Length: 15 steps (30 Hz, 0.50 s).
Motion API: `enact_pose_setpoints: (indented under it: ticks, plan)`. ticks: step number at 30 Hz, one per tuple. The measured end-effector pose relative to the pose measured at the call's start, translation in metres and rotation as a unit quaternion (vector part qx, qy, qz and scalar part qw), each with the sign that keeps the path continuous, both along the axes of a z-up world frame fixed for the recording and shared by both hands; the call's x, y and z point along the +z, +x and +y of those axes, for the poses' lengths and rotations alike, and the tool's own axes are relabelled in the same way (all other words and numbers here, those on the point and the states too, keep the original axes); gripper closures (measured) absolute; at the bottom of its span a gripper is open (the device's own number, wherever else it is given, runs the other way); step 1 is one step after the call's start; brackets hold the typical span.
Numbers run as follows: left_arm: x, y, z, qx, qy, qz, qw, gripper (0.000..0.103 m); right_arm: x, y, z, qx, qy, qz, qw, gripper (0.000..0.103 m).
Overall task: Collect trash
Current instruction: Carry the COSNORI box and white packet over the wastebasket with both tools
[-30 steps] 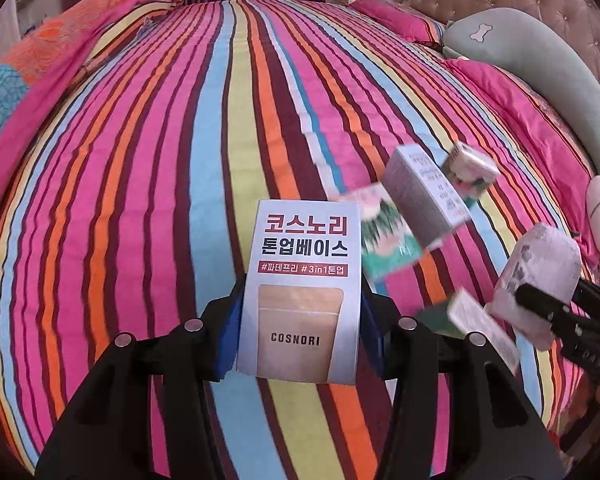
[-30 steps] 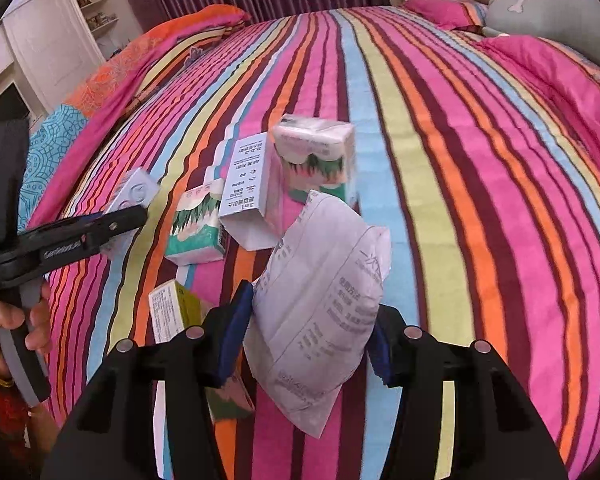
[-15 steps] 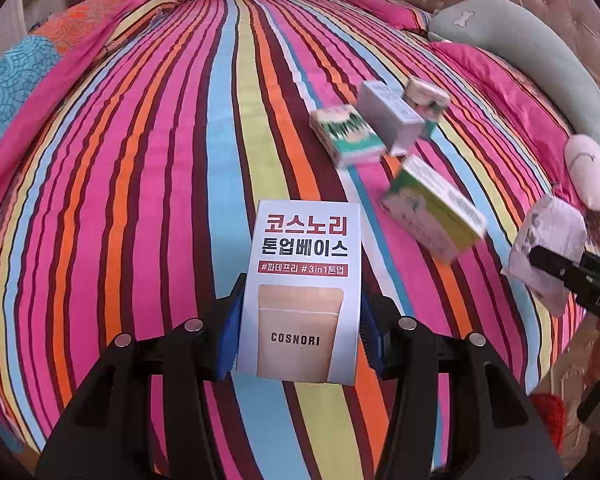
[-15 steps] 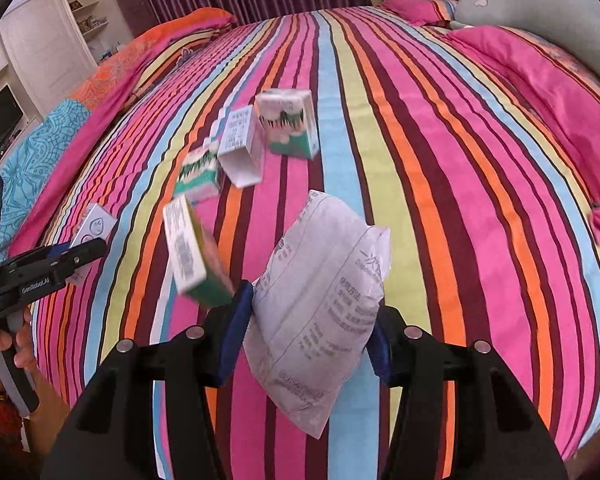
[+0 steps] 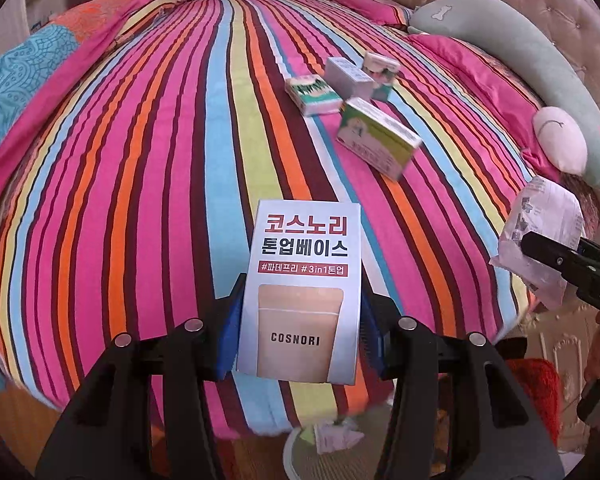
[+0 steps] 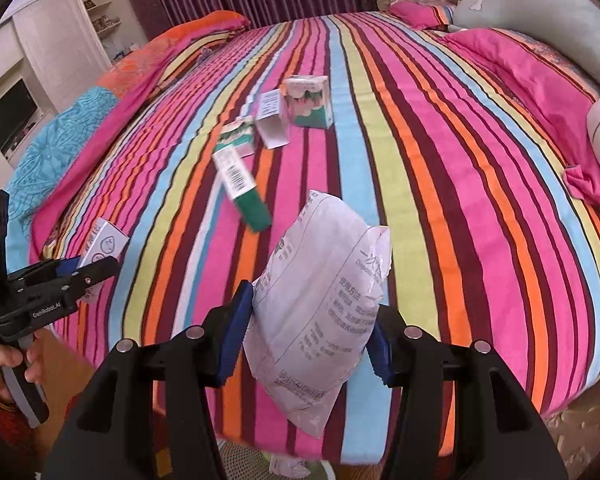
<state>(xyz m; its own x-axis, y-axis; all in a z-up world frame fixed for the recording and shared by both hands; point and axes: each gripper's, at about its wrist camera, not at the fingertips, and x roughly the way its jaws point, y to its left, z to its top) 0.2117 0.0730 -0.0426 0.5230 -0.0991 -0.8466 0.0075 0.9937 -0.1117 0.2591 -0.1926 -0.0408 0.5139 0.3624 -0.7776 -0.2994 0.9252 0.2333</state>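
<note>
My left gripper (image 5: 302,334) is shut on a white COSNORI box (image 5: 306,272), held upright over the foot edge of the striped bed (image 5: 140,200). My right gripper (image 6: 308,340) is shut on a crumpled white plastic packet (image 6: 324,300) with printed text. In the left wrist view the right gripper (image 5: 556,256) and its packet (image 5: 540,216) show at the right edge. Several small cartons lie on the bed: a green and white one (image 5: 374,138) nearest, and three more (image 5: 312,94) clustered behind it. Below the bed edge a mesh bin (image 5: 296,444) holds crumpled paper.
A long grey pillow (image 5: 520,52), pink pillows (image 5: 480,92) and a round cushion (image 5: 560,144) lie by the tufted headboard at the right. A white cabinet with a screen (image 6: 12,120) stands at the left. A hand (image 6: 4,360) holds the left gripper's handle.
Both grippers have drawn back from the cartons to the foot edge of the bed, still holding the box and the packet. The bed edge, the floor and the bin have come into view.
</note>
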Motion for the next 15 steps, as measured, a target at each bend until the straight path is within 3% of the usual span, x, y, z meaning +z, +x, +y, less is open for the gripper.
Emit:
enact_pose_setpoints:
  ticks: [15]
  plan:
    - [-0.012,-0.100,-0.034,-0.040,-0.002,0.006,0.9992,0.054,0.004,-0.101,0.006,0.034,-0.006,0.000,0.999,0.053]
